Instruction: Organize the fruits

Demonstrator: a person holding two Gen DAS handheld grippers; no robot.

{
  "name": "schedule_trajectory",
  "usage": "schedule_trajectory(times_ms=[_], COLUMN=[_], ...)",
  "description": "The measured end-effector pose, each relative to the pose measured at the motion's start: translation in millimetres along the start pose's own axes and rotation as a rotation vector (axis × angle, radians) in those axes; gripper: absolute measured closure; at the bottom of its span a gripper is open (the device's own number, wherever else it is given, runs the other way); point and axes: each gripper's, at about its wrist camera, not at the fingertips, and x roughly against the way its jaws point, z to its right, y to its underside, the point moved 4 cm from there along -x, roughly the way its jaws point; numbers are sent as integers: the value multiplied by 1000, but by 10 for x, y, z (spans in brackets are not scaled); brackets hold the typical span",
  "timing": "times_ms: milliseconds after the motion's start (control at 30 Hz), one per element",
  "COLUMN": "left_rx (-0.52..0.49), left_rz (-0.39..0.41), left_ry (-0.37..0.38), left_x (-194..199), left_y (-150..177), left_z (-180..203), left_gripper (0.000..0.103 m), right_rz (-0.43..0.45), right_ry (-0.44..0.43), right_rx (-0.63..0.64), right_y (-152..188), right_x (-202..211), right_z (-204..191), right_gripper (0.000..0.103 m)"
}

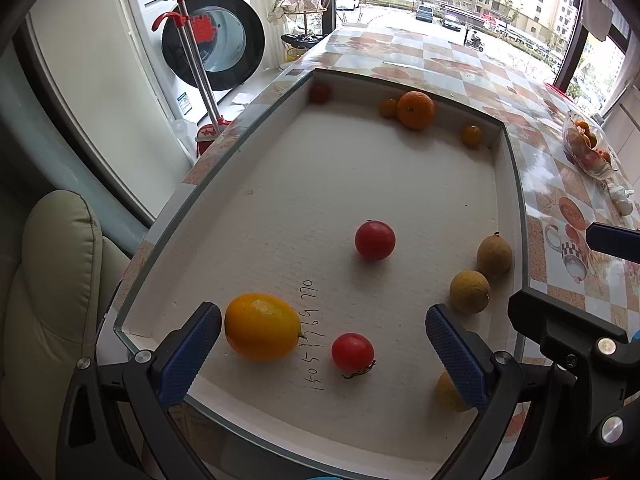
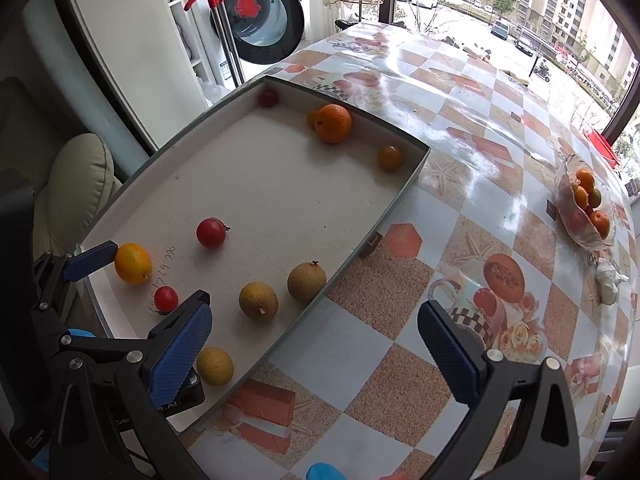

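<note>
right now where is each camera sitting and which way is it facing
Left wrist: on the left gripper, angled down over the tray's near end at a yellow citrus and tomato; its open blue fingers show, and part of the right gripper at the right edge.
Right wrist: on the right gripper, angled down over the tray's right wall and the table; its open fingers show, and the left gripper at lower left.
Shared: tray, orange, fruit bowl, washing machine.
</note>
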Motion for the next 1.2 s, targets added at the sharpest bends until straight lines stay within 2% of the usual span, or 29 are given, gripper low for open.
schedule_trajectory(times_ms=[700, 1200], left_rx=[-27, -12], left_rz=[5, -9], left_ry=[-21, -32], left_x=[6, -19], left_y=[3, 22], left_z=[48, 49], left_gripper=[0, 0], right_rz=[-4, 1], right_ry=[-12, -29], right_rx=[-17, -25], right_y=[14, 24], right_x=[-26, -8], right_z=[43, 29], right_gripper=[0, 0])
